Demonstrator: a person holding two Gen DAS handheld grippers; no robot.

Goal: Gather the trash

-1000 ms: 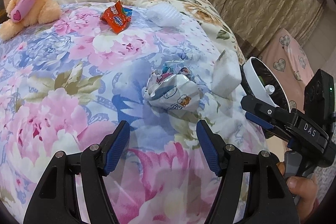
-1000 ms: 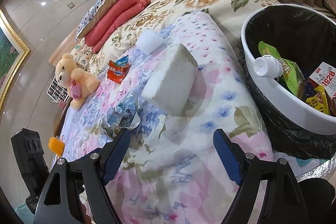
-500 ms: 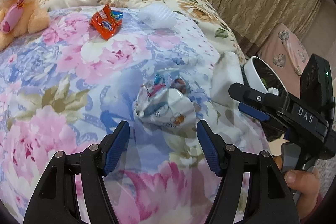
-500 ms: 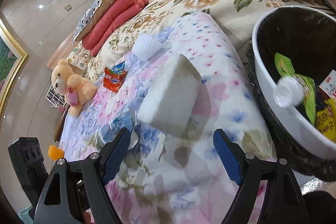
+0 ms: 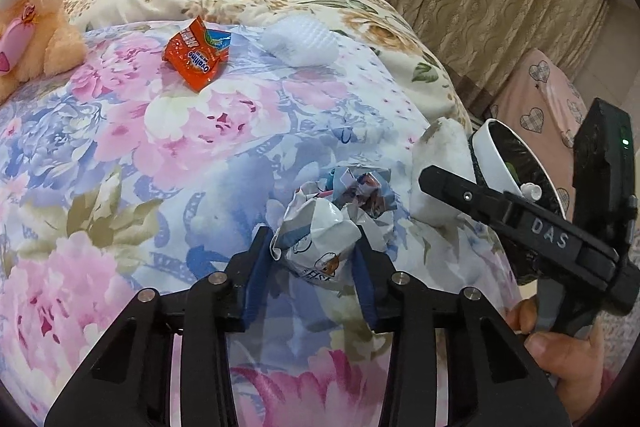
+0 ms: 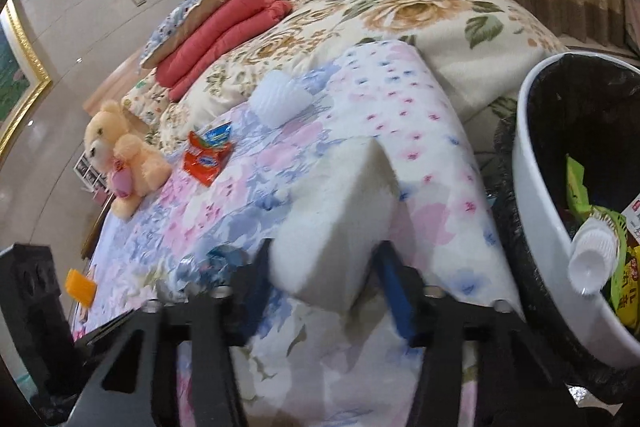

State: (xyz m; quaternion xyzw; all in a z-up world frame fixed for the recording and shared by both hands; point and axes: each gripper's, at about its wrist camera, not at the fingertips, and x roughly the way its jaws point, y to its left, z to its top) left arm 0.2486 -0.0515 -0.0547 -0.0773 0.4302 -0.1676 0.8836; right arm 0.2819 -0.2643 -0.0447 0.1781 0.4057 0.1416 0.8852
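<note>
Counting four trash pieces on the bed [image 5: 120, 155] — left gripper [image 5: 314, 259] has just closed, pinching the crumpled wrapper [image 5: 320, 227] at twelve o'clock; right gripper [image 6: 326, 279] likewise clamps the white foam block [image 6: 340, 223].

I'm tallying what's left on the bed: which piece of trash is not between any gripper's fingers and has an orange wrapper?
The orange snack packet, lying loose on the floral bedspread near the teddy bear. The crumpled wrapper and white foam block sit between fingers.

A: What is cut off?
B: The teddy bear [image 5: 30, 11] at nine o'clock, by the left edge.
A: Anything blurred?
B: The right gripper [image 6: 324, 291] fingers; the bin [image 6: 536, 195] runs off at three o'clock.
</note>
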